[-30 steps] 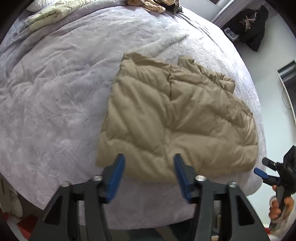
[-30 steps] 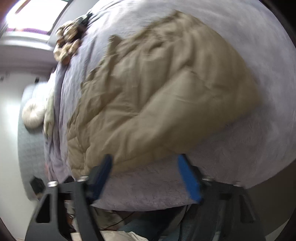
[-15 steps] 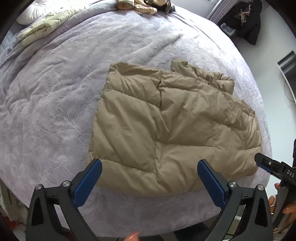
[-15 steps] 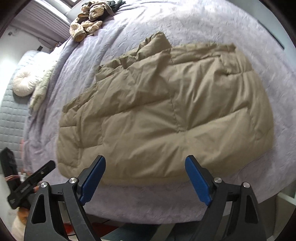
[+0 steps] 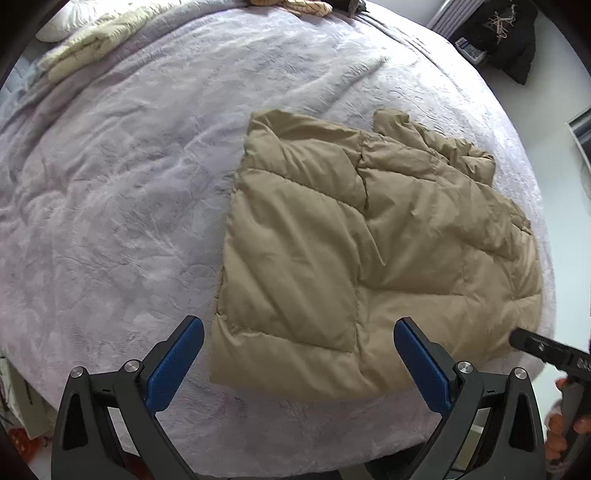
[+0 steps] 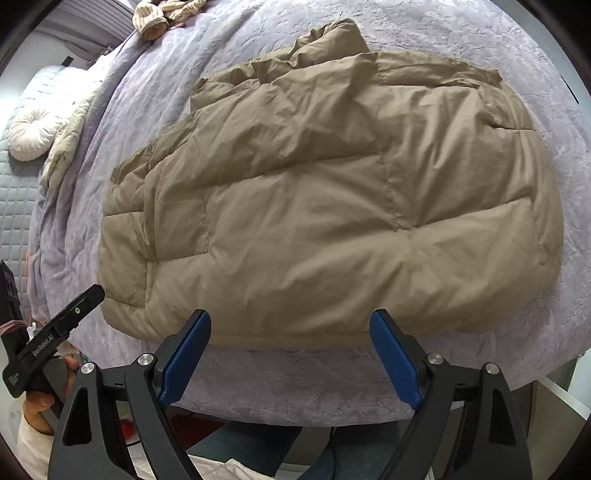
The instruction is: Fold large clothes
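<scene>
A tan puffer jacket (image 5: 369,240) lies folded into a rough rectangle on the lilac bedspread (image 5: 129,184), near the bed's front edge. My left gripper (image 5: 297,328) hangs above the jacket's near left corner, pointing steeply down. Its blue pads stand wide apart and touch nothing. In the right wrist view the jacket (image 6: 314,203) fills the middle. My right gripper (image 6: 291,321) is open over the near hem, clear of the fabric. Each gripper shows in the other's view: the right gripper (image 5: 546,349) and the left gripper (image 6: 55,332), each held by a hand.
A cream folded blanket (image 5: 92,40) and a striped knit garment (image 6: 166,11) lie at the bed's far end, beside a round white cushion (image 6: 31,133). A black coat (image 5: 498,33) hangs by the wall. The bed's near edge drops off just below both grippers.
The left jaws have spread from a narrower gap at the jacket's hem to wide open. The right gripper has swung across and rolled; its blurred view has steadied with the jacket squarely ahead.
</scene>
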### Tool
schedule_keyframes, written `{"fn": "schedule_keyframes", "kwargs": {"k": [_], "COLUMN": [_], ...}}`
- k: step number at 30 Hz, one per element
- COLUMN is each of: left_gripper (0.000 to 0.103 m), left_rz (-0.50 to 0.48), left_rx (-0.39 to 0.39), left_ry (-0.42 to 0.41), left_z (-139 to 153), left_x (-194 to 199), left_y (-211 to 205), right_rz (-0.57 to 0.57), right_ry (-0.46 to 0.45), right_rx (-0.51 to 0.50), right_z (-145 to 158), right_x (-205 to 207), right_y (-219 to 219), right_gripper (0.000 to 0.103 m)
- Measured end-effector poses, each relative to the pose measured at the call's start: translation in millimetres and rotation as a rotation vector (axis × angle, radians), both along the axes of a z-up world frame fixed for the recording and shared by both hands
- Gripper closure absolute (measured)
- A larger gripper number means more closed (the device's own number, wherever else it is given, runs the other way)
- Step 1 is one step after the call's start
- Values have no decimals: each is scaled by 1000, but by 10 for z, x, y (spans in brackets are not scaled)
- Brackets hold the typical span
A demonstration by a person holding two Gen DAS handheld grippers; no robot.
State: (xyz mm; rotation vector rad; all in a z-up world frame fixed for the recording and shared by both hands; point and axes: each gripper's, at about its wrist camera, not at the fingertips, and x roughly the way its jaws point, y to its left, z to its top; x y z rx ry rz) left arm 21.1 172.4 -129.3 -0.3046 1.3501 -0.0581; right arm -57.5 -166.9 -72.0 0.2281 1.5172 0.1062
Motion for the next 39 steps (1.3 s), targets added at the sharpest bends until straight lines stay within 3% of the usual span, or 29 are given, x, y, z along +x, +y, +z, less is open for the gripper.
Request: {"fn": "schedule_keyframes", "kwargs": {"k": [6, 11, 13, 15, 17, 22, 26, 29, 33, 35, 36, 37, 39], "left_gripper": [0, 0, 0, 0, 0, 0, 0, 0, 0, 28, 53, 64, 72], "left_rz": [25, 79, 86, 89, 87, 52, -23, -83, -148, -168, -185, -197, -192], "left_rx": [-11, -80, -102, -140, -190, -433, -545, -575, -592, -629, -630, -629, -650], "left_ry": [17, 18, 8, 4, 15, 76, 139, 205, 226, 221, 222, 202, 179], "left_z": [-76, -126, -145, -194, -276, -669, -1042, -1274, -1336, -1299, -1280, -1224, -1135], "left_x": [17, 44, 70, 118, 186, 480, 750, 895, 1013, 1026, 1027, 1027, 1027], "left_y": [164, 404, 495, 587, 661, 745, 640, 483, 279, 176, 116, 69, 73], "right_rz": [10, 5, 7, 21, 44, 80, 62, 53, 45, 32, 25, 23, 25], "right_ry": [-6, -20, -34, -42, -48, -22, -9, -8, -10, -7, -6, -5, 0], "right_rx": [-1, -12, -12, -29, -69, -101, -93, -78, -50, -36, -29, -25, -28], "right_z": [-66, -125, -122, -132, -175, -452, -578, -590, -604, -620, -625, -626, -633], "right_x": [78, 159, 166, 168, 179, 241, 273, 280, 278, 276, 277, 280, 278], "right_y": [164, 315, 363, 410, 448, 445, 401, 362, 289, 248, 229, 201, 181], "right_gripper": [13, 14, 25, 62, 74, 74, 74, 74, 74, 74, 74, 74, 74]}}
